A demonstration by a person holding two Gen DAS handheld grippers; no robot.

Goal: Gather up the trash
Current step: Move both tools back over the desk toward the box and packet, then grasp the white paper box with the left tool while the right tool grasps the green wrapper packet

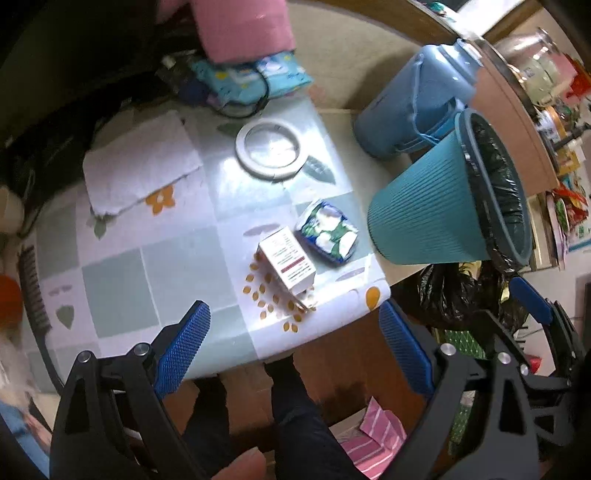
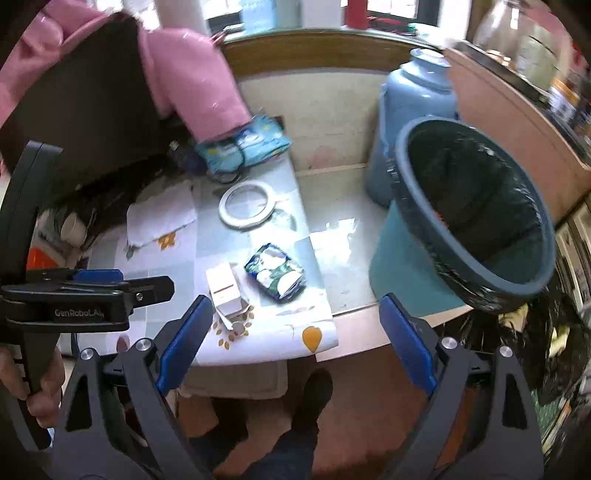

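Both grippers, left (image 1: 293, 339) and right (image 2: 295, 328), hang spread and empty over the table's near edge; the box (image 1: 287, 263) lies just ahead, touching the wrapper (image 1: 328, 232) bin-side; the bin (image 2: 476, 206) stands right; left seems nearer

Print on the small white carton (image 1: 287, 263) ahead of the left claw (image 1: 295, 347) is unreadable; shelf clutter (image 1: 554, 110) far right blurs.

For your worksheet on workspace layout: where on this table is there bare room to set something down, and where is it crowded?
Free: the checked cloth in front of the paper sheet, left of the small box. Crowded: the box and snack packet near the bin, and the far edge by the tape ring and pink cloth.
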